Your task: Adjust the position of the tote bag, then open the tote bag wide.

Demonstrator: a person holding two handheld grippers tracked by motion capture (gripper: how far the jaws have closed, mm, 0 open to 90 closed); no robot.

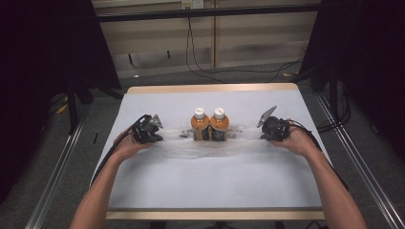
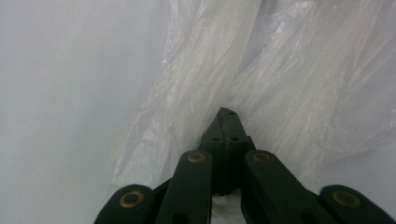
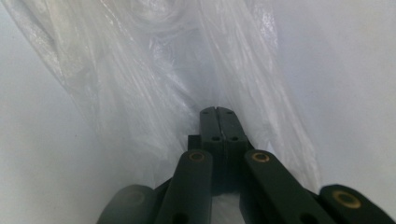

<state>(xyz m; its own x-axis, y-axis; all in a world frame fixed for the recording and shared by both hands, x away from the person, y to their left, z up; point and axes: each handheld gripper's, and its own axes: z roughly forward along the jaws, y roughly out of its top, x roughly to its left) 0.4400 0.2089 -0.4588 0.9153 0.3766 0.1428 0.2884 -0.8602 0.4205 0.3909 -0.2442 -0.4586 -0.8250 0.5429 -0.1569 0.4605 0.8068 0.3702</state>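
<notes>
1. My left claw (image 1: 154, 131) is clamped on the clear plastic bag (image 1: 200, 147) at nine o'clock.
2. My right claw (image 1: 265, 130) pinches its three o'clock edge.
3. Two orange bottles (image 1: 210, 125) stand mid-counter (image 1: 210, 181) on the bag.
4. Next, I'd say: lift both edges evenly.

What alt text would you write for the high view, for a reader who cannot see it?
A person's two hands each hold a black gripper, left gripper and right gripper, pinching opposite ends of a clear plastic bag on a white-covered table. Two orange bottles with white caps stand side by side between them.
</notes>
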